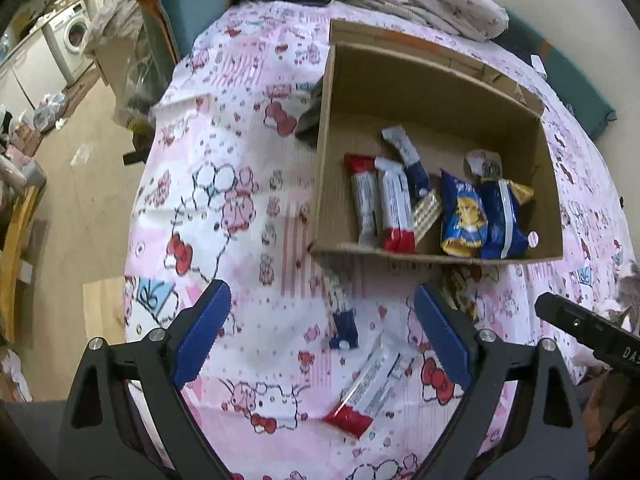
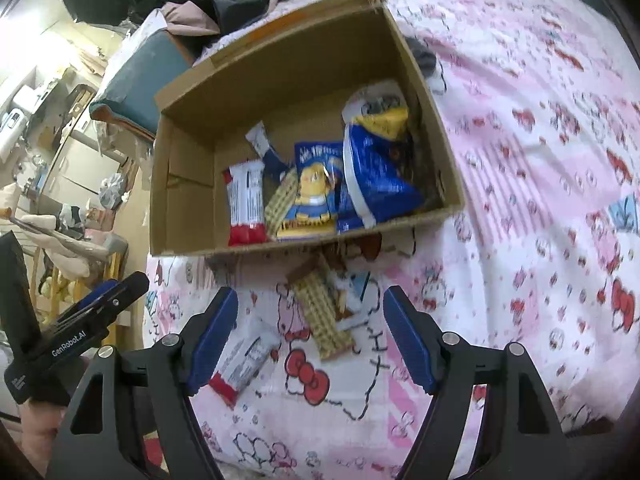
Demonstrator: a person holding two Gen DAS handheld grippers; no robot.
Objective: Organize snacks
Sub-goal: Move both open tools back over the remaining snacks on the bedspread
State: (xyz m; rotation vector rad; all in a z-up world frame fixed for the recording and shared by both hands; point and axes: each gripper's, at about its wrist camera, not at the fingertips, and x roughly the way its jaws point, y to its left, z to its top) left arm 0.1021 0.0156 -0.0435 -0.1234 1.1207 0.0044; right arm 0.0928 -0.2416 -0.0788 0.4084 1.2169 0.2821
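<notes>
Both grippers tilt steeply down over the counter [image 1: 248, 184], which is covered in a pink cartoon-print cloth.

The left gripper [image 1: 322, 336] has its jaws spread wide with nothing between the blue pads [image 1: 202, 334]. A red-and-white snack bar [image 1: 366, 390] lies flat on the cloth between them, toward 5 o'clock in the left wrist view, not touched by either pad. A small dark-blue packet [image 1: 344, 326] lies just above it.

The right gripper [image 2: 310, 336] also has its jaws open and empty. A wafer pack [image 2: 324, 316] lies on the cloth between them, untouched.

The cardboard box [image 1: 436, 88] sits open at 1 o'clock from the left gripper and 12 o'clock from the right, holding red-and-white bars [image 1: 384, 204] and blue chip bags [image 1: 484, 216].
</notes>
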